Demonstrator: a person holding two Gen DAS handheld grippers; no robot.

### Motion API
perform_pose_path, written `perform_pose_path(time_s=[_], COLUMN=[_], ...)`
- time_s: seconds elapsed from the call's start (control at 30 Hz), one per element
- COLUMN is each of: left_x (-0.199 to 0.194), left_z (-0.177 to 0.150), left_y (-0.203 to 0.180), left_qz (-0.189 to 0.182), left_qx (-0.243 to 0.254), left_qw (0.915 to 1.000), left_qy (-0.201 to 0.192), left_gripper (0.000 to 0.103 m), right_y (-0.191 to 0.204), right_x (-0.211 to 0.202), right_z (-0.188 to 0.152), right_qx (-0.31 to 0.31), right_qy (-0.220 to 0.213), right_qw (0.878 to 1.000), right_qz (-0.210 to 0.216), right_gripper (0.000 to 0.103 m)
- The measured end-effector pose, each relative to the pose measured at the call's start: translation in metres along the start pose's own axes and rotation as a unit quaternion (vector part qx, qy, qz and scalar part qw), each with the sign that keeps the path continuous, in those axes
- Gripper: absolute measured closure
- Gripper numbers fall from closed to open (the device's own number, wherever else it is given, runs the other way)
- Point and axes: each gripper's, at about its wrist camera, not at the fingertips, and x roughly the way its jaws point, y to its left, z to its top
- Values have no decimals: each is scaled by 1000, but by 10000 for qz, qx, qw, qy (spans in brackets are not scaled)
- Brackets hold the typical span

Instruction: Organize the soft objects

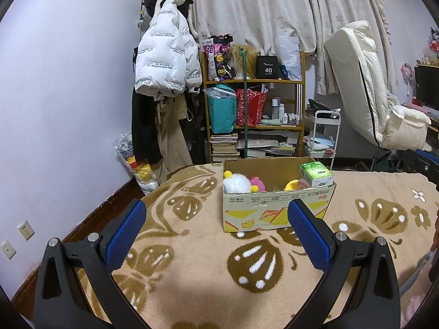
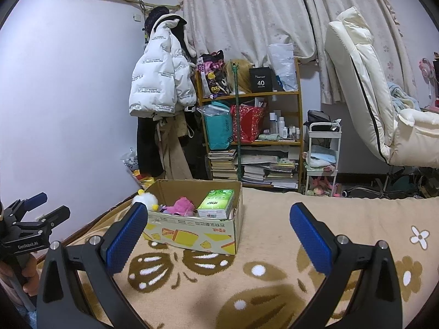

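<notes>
ahead of both tongs sits the cardboard box [image 1: 277, 208], w/ plush toys [image 1: 237, 183] & tissue pack [image 2: 216, 204] inside. your left gripper [image 1: 216, 227] faces it squarely & nearer; right gripper [image 2: 219, 229] has it off left. both jaws wide, holding 0.

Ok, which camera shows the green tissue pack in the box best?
Right wrist: the tissue pack shows its whole top, lying inside the cardboard box. Left wrist sees it side-on above the box's right corner, lower part hidden behind the box wall.
</notes>
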Motion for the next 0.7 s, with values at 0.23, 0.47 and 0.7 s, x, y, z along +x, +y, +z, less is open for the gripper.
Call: perform_pose_path(time_s=[0.23,0.47,0.7], left_x=[-2,-3,-2], left_z=[1,3,4], left_y=[3,4,4], left_qz=[85,103,96], left_qx=[20,7,11], left_qw=[10000,9999,10000], left_qy=[-15,5,5], left_gripper=[1,1,1], right_y=[-1,-3,-4], right_x=[0,-1,-1], right_z=[1,1,2], right_qx=[-2,-6,12], right_qy=[-2,10,11], right_qw=[10000,10000,10000], right_qz=[-19,-18,-12], right_gripper=[0,0,0])
